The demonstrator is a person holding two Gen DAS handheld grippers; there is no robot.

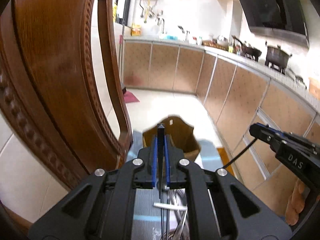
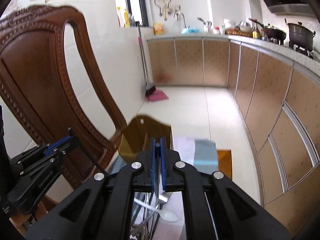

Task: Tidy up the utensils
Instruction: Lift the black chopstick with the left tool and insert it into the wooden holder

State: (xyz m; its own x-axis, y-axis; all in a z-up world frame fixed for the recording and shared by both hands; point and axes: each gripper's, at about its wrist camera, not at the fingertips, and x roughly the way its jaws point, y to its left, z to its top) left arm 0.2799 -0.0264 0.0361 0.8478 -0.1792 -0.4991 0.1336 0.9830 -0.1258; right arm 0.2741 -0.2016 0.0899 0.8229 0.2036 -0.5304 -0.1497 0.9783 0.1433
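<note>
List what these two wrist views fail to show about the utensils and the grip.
- Pile of metal utensils with a white plastic spoon: right wrist view, mostly hidden behind the right gripper; the count is unclear.
- Thin dark stick-like utensil in the left gripper: left wrist view, its lower end is cut off by the frame edge; its type is unclear.
- Amber translucent holder: its inside is blocked by the jaws.

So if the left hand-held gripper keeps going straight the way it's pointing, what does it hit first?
Probably the amber container standing just beyond the left hand-held gripper, which is shut on a thin dark utensil. That utensil's tip would likely reach it first, though depth is hard to judge here.
</note>
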